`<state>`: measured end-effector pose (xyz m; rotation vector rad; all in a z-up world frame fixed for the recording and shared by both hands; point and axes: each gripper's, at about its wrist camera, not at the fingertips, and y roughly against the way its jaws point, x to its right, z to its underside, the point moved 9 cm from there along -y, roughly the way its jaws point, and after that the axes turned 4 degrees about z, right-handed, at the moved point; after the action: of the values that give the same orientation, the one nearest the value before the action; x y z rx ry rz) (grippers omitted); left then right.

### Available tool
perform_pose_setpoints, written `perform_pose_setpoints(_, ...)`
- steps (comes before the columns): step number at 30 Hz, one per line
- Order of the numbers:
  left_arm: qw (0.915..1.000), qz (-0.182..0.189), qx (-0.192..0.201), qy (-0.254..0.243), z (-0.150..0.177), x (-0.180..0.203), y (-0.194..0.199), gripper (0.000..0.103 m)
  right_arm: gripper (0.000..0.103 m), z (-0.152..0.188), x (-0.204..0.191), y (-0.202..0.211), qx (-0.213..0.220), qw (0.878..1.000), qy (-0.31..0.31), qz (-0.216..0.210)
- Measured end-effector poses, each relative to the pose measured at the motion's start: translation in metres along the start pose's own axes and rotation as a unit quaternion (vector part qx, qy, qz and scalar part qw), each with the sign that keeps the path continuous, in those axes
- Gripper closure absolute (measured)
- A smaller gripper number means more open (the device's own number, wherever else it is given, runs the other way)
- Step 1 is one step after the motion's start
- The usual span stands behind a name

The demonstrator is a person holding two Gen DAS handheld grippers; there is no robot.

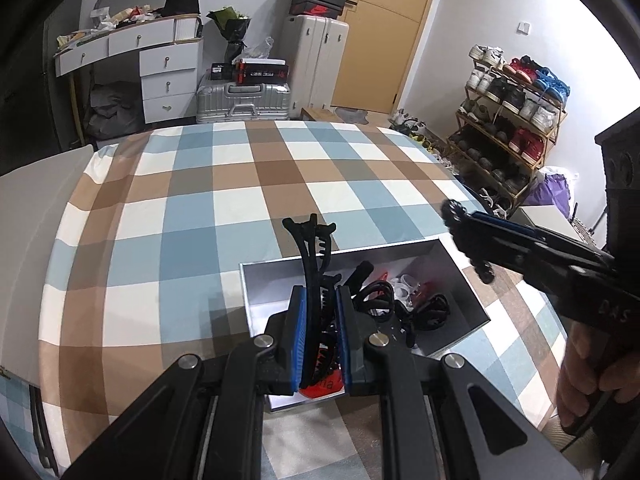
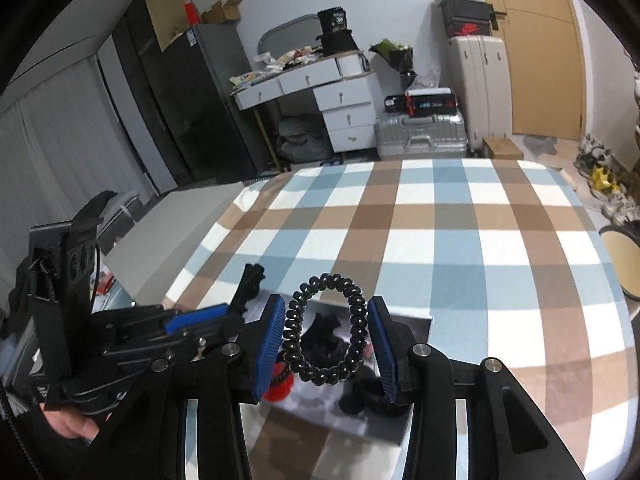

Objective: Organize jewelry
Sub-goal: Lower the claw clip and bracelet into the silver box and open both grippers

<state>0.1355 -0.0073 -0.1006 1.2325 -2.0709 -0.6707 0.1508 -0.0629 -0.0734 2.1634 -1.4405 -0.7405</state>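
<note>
left claw clamped on long black toothed plastic hair clip above open grey box on checked bed | right claw pinching black spiral coil bracelet | we fear the springy coil slips out, or the 2 claws collide over the box

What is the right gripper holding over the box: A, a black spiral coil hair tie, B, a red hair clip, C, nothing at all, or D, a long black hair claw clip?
A: in the right wrist view the black spiral coil hair tie sits clamped between the right gripper's blue pads, above the open box; the long claw clip is in the left gripper.
</note>
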Motion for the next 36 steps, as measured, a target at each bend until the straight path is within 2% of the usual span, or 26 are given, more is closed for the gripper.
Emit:
perform_pose_setpoints(11, 0.9994, 0.024, -0.025, -0.003, 0.004, 0.01, -0.015, 0.094, 0.06, 0.015, 0.009, -0.015, -0.002, 1.0, 0.013, 0.017)
perform_pose_setpoints(25, 0.999, 0.023, -0.036, -0.011, 0.01, 0.012, -0.022, 0.093, 0.056, 0.025, 0.01, -0.024, -0.013, 1.0, 0.015, 0.02)
perform_pose_setpoints(27, 0.9989, 0.018, -0.039, -0.02, 0.012, 0.014, -0.022, 0.089, 0.054, 0.026, 0.01, -0.025, -0.015, 1.0, 0.012, 0.017)
perform_pose_setpoints(28, 0.9987, 0.009, -0.044, -0.023, 0.013, 0.014, -0.022, 0.079, 0.048, 0.026, 0.01, -0.025, -0.016, 1.0, 0.011, 0.017)
perform_pose_setpoints(29, 0.9988, -0.006, -0.044, -0.02, 0.013, 0.011, -0.022, 0.062, 0.046, 0.026, 0.01, -0.026, -0.016, 1.0, 0.011, 0.019)
perform_pose_setpoints(31, 0.9993, -0.013, -0.034, -0.012, 0.012, 0.007, -0.019, 0.05, 0.041, 0.027, 0.011, -0.024, -0.011, 1.0, 0.01, 0.022)
perform_pose_setpoints(36, 0.9998, -0.018, -0.01, 0.001, 0.007, -0.004, -0.009, 0.05, 0.035, 0.023, 0.014, -0.014, 0.01, 1.0, 0.007, 0.024)
